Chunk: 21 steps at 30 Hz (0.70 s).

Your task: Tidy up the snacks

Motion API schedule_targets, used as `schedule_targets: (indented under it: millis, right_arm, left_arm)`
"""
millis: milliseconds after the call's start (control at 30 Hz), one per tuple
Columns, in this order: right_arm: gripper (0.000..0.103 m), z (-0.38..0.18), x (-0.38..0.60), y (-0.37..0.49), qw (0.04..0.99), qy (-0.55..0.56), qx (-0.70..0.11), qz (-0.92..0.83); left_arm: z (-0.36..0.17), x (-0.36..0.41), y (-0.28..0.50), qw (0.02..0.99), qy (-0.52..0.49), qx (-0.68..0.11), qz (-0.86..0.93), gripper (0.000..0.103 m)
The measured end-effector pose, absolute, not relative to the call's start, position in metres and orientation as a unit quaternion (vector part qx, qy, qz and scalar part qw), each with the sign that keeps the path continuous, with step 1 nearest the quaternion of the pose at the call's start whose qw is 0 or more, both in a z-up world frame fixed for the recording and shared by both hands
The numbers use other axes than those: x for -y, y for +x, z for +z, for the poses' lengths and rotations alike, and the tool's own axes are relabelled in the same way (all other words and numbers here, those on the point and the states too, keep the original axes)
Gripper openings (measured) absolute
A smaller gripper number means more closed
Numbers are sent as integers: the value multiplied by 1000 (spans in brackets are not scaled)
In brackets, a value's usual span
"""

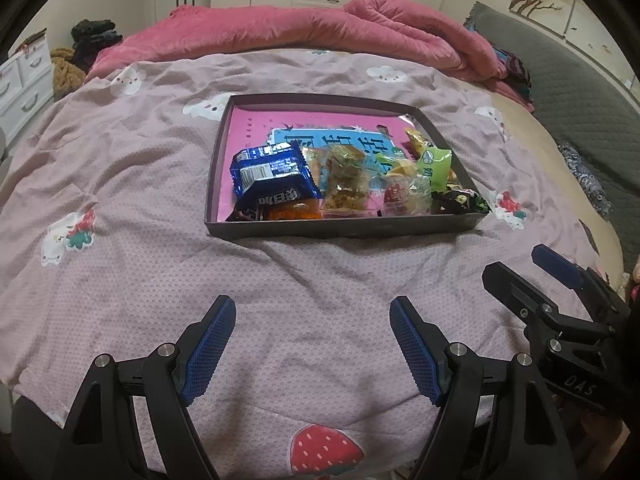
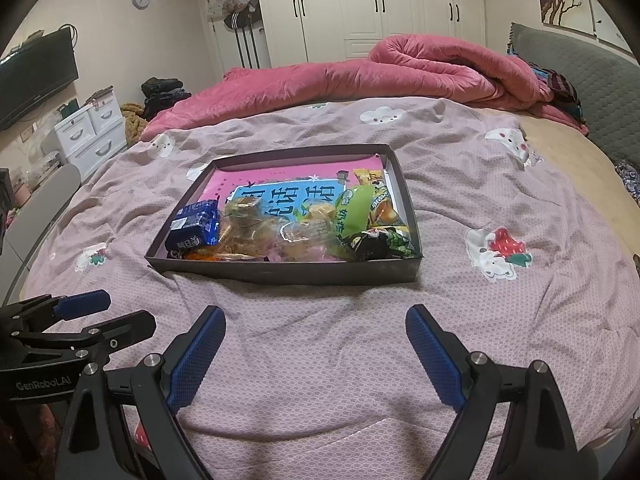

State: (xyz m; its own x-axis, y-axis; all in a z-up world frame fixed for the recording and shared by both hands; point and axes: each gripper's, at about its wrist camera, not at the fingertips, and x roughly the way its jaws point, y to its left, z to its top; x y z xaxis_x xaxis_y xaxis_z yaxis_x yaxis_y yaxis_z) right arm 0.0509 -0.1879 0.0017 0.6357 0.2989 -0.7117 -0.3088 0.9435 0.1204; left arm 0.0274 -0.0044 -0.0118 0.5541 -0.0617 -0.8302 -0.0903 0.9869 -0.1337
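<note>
Left wrist view: your left gripper (image 1: 312, 344) and right gripper (image 2: 316, 356) hover wide open, empty, short of the tray (image 1: 344, 229); reach its near-edge snacks (image 1: 276, 176) squarely.

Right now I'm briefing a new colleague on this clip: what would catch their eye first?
The dark shallow box in the middle of the bed, with wrapped snacks heaped along its near side: a blue packet at the left, a green packet toward the right. Behind it lies a rumpled pink quilt. Both the left gripper and right gripper hover open, empty.
</note>
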Motion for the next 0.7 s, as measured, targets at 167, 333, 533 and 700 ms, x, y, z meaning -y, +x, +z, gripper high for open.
schedule_targets:
  millis: [167, 333, 533, 700]
  right_arm:
    - [92, 1, 188, 51, 904, -7, -393, 167]
    - [92, 1, 187, 51, 903, -8, -395, 168]
    - [92, 1, 187, 51, 903, -8, -395, 167]
    - [92, 0, 187, 52, 903, -9, -396, 167]
  left_arm:
    - [-12, 3, 28, 877, -80, -473, 16, 80]
    - [-12, 2, 29, 879, -75, -471, 28, 80]
    - [-14, -1, 29, 878, -77, -470, 36, 80]
    - [-16, -9, 32, 882, -73, -460, 75, 80]
